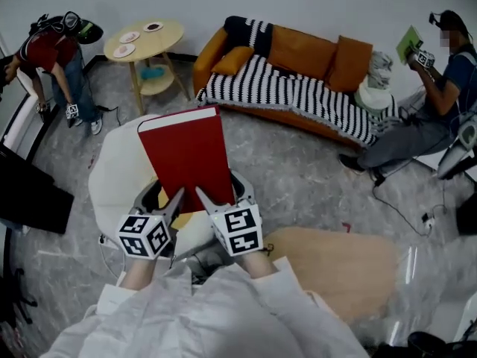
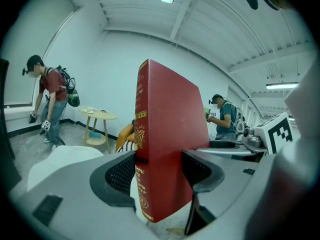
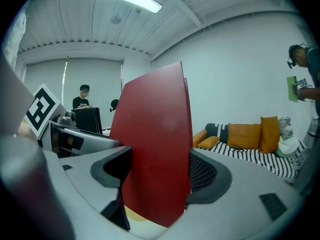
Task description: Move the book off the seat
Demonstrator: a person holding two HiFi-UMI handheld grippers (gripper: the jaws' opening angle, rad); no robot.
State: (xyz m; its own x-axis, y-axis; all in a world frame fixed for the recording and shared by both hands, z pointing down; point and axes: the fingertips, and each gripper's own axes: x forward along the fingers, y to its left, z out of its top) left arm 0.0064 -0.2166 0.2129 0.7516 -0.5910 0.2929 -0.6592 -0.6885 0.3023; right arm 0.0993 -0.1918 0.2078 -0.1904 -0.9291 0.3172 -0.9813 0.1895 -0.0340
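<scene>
We find the left gripper (image 1: 165,200) clamped on the book (image 1: 190,155). Its own view shows both jaws pressed flat against the red covers near the lower end of the gilt-lettered spine, left gripper (image 2: 160,169) and book (image 2: 170,134) in firm contact. The right gripper (image 1: 222,194) is likewise closed on the same book. In its view the jaws of the right gripper (image 3: 157,171) bear on either cover of the book (image 3: 155,124) near the open-page side. The two grippers sit just beside each other at the book's 6 o'clock edge.

The book is held up, cover toward the head camera, its top edge tilted toward 12 o'clock. Its bottom corner hangs free below the jaws in both gripper views. In the head view it overlaps the white seat (image 1: 119,177), which spreads from 9 to 6 o'clock behind it. We cannot tell whether any part of the book touches the seat.

At 4 o'clock of the grippers lies a tan rounded surface (image 1: 335,267) on the grey floor (image 1: 298,177). At 1 o'clock, well apart, stands an orange sofa (image 1: 298,73) draped with a striped cover. At 11 o'clock stands a round worktop (image 1: 145,39) carrying plates (image 1: 130,37). One person (image 1: 52,58) bends at 10 o'clock and another person (image 1: 440,88) sits at 2 o'clock.
</scene>
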